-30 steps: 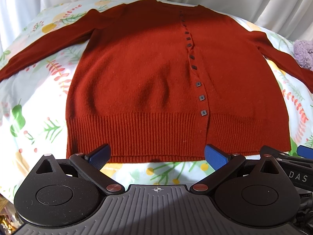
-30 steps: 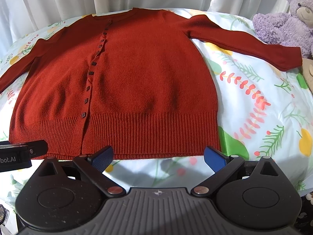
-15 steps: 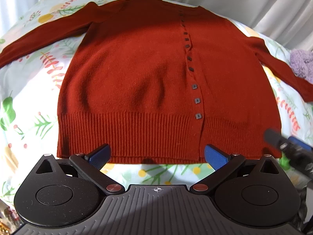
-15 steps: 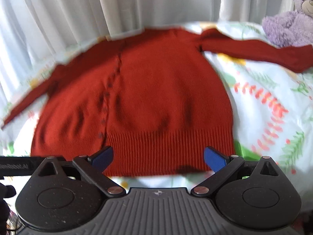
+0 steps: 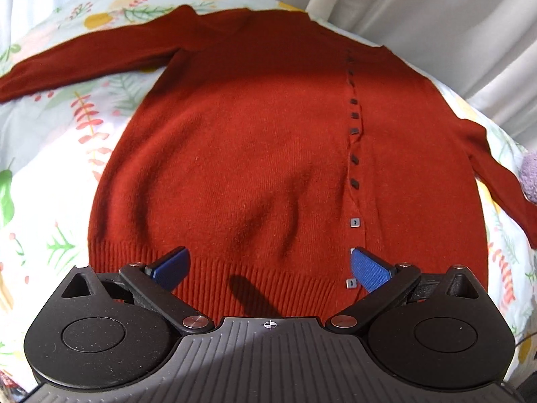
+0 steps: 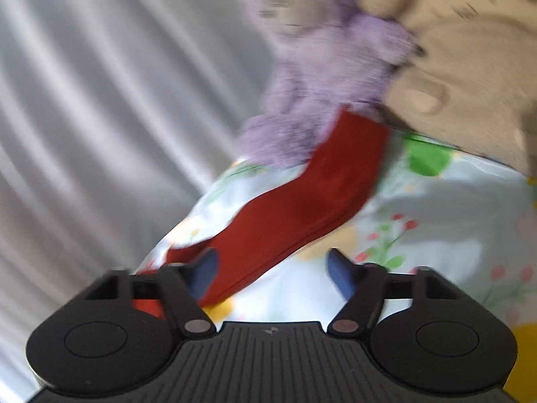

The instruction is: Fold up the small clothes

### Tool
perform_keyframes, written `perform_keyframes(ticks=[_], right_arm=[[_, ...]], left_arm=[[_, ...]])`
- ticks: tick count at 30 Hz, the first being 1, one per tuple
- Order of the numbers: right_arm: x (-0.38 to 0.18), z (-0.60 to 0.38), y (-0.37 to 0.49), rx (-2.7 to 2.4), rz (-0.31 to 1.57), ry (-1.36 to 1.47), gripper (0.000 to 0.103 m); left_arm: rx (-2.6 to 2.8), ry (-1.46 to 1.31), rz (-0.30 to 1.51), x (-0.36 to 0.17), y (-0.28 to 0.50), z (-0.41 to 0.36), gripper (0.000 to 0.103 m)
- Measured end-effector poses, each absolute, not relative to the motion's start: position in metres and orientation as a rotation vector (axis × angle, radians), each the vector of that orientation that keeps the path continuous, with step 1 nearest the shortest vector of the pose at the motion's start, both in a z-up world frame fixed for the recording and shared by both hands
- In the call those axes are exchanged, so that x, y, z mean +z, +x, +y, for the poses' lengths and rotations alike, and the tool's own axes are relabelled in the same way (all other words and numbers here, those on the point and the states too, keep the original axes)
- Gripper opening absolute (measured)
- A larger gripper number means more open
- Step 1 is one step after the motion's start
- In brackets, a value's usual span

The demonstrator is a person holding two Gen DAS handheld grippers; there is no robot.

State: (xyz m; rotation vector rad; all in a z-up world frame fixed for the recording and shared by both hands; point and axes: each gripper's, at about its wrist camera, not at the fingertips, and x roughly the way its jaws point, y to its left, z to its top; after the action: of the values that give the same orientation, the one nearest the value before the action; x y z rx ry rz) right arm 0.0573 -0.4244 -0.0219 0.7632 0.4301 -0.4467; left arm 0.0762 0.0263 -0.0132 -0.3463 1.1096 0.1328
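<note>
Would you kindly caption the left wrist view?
Open left gripper above the ribbed hem of a red cardigan lying flat on floral bedding.

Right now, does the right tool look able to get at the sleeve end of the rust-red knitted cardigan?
Probably yes: the right tool is closing with the rust-red knitted cardigan's sleeve lying bare just ahead; only the purple plush toy crowds its cuff.

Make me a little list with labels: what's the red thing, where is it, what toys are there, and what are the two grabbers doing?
clothing: red cardigan, buttoned, spread flat, front up
surface: floral bedsheet
sleeve: right sleeve stretched toward the toys
toys: purple plush bear beside a beige plush, blurry
left gripper: open, over the ribbed hem, holding nothing
right gripper: fingers closing over the sleeve, not yet pinching it
backdrop: white curtain
</note>
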Motion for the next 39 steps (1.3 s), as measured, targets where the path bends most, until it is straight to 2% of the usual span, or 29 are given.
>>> perform_keyframes(ticks=[2,6,10,11,12,13,14,19,24,27,28,30,32,39], right_arm=[[-0.037,-0.461,0.066,-0.516,0.436,0.836,0.044],[-0.063,-0.503,0.090,-0.556,0.436,0.892,0.040],[-0.071,-0.516,0.105,-0.567,0.416,0.884,0.040],[-0.071,-0.517,0.106,-0.574,0.409,0.888,0.035],[-0.072,-0.518,0.106,-0.574,0.403,0.897,0.018],[-0.073,-0.519,0.108,-0.581,0.410,0.900,0.009],[-0.070,-0.519,0.111,-0.596,0.419,0.880,0.007],[-0.005,-0.445,0.132,-0.472,0.356,0.543,0.006],[0.044,-0.304,0.151,0.044,0.354,0.286,0.006],[0.035,-0.232,0.151,0.319,0.434,0.193,0.009],[0.028,-0.214,0.149,0.377,0.468,0.161,0.014],[0.010,-0.192,0.142,0.375,0.526,0.122,0.035],[-0.009,-0.191,0.133,0.365,0.576,0.176,0.036],[-0.043,-0.236,0.114,0.233,0.730,0.432,0.036]], left_arm=[[0.141,-0.354,1.122,-0.018,0.084,0.024,0.103],[0.140,-0.360,1.131,-0.025,0.097,0.020,0.103],[0.133,-0.369,1.126,-0.028,0.106,0.017,0.103],[0.130,-0.373,1.126,-0.028,0.108,0.017,0.103],[0.130,-0.375,1.127,-0.028,0.110,0.018,0.103],[0.130,-0.378,1.124,-0.028,0.111,0.018,0.103],[0.130,-0.382,1.118,-0.027,0.113,0.020,0.103],[0.075,-0.446,1.039,-0.015,0.125,0.025,0.103],[-0.062,-0.501,0.916,-0.001,0.152,0.022,0.103],[-0.163,-0.513,0.890,-0.002,0.172,0.017,0.103],[-0.181,-0.526,0.890,-0.003,0.177,0.017,0.103],[-0.224,-0.567,0.896,-0.010,0.188,0.018,0.103],[-0.258,-0.609,0.925,-0.021,0.199,0.019,0.102],[-0.316,-0.689,1.044,-0.055,0.232,0.011,0.080]])
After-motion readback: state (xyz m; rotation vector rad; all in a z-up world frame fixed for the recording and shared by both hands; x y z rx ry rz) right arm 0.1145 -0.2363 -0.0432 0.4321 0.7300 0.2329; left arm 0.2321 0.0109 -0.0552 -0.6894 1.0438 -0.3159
